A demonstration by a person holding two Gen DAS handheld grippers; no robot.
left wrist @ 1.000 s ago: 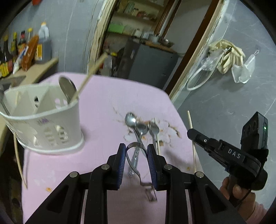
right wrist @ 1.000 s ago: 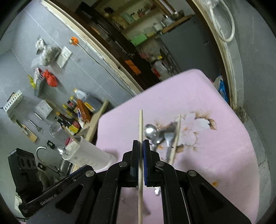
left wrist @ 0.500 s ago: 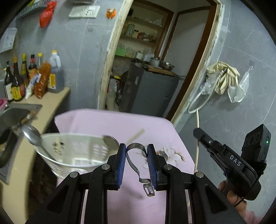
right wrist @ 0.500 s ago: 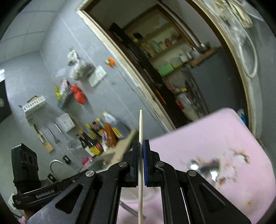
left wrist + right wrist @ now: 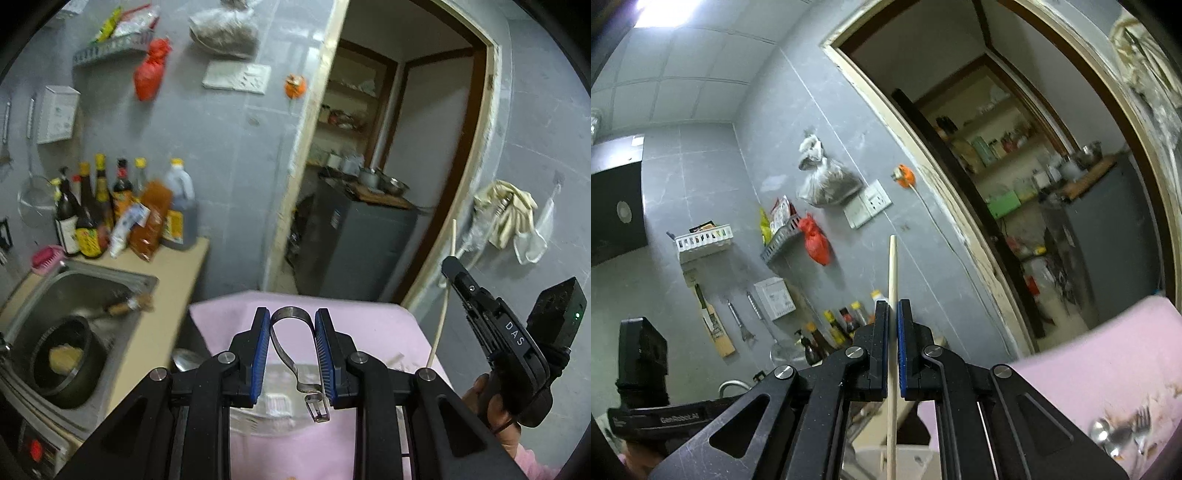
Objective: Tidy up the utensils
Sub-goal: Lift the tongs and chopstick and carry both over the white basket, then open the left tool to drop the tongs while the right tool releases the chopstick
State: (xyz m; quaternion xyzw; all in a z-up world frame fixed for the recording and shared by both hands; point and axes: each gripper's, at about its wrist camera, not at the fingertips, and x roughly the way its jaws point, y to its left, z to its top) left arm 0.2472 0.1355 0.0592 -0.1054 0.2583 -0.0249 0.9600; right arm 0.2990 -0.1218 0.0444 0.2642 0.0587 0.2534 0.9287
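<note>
My left gripper [image 5: 291, 325] is shut on a looped steel strip utensil [image 5: 290, 314], its bend sticking up between the blue pads and its clip end hanging below. Blurred under it sits the white utensil basket [image 5: 275, 402], with a spoon bowl [image 5: 186, 360] at its left rim. My right gripper [image 5: 893, 314] is shut on an upright wooden chopstick [image 5: 892, 273]. That gripper [image 5: 450, 267] and its chopstick [image 5: 443, 314] also show at the right of the left wrist view. Two spoons and a fork [image 5: 1119, 435] lie on the pink table [image 5: 1108, 350].
A steel sink [image 5: 122, 280] holding a black pot [image 5: 62, 362] lies left of the table, with several sauce bottles [image 5: 122, 214] on the counter behind it. A doorway with a grey cabinet [image 5: 354, 240] is straight ahead. Cloths and a bag hang on the right wall [image 5: 509, 214].
Both grippers have risen and tipped upward, so the views swung from the tabletop to the wall and doorway. The basket slid under the left gripper. Both grips are unchanged.
</note>
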